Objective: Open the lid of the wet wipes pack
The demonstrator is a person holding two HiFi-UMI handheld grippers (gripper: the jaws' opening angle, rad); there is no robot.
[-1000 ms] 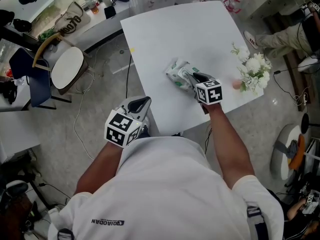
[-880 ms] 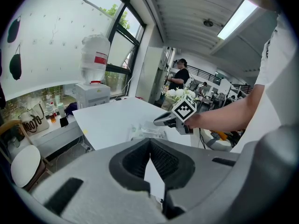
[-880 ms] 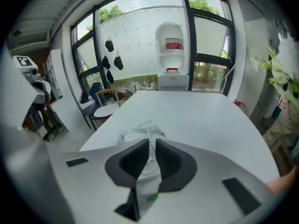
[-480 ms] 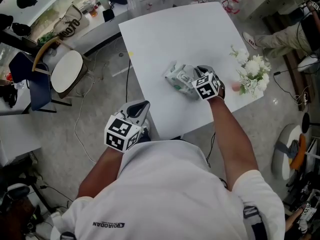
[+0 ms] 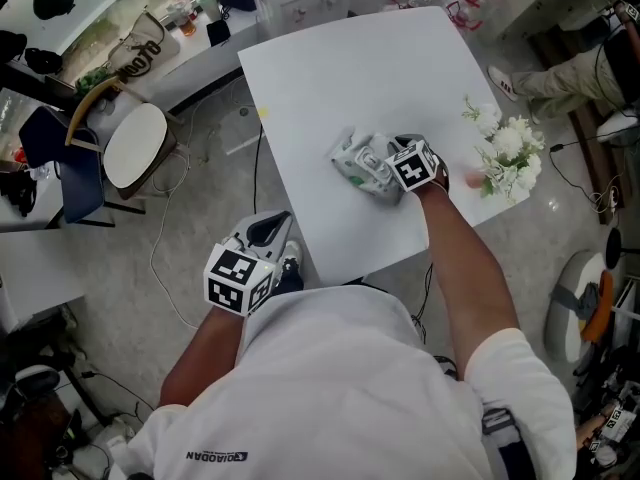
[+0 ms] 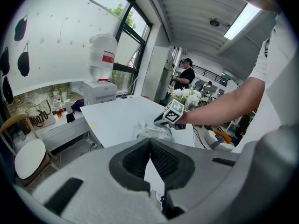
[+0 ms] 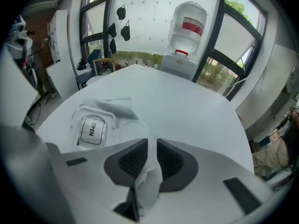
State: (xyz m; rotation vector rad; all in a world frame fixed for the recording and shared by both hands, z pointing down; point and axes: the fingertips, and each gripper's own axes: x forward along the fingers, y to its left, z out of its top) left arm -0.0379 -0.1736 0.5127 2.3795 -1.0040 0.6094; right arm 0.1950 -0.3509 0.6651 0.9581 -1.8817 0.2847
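Observation:
The wet wipes pack [image 5: 362,160], green and white, lies on the white table [image 5: 340,58]. Its rounded lid frame with the "OPEN" label [image 7: 91,129] faces up in the right gripper view, and an oval outline lies beside it. My right gripper [image 5: 393,168] is at the pack's right end, pointing down. Its jaws have just been opening, but a crumpled white fold [image 7: 148,171] still fills the narrow gap between the pads. I cannot tell whether it is pack film or a wipe. My left gripper [image 5: 268,226] hangs off the table's near edge, shut with nothing between its pads [image 6: 156,160].
White flowers [image 5: 505,148] stand at the table's right edge, close to my right hand. A water dispenser [image 7: 187,27] is beyond the far side. A chair [image 5: 135,133] and cables are on the floor to the left. A person's legs [image 5: 580,68] show at the upper right.
My right gripper has moved from the pack's near side up to its right end, and the wrist has rolled. The left gripper has stayed by the table's edge.

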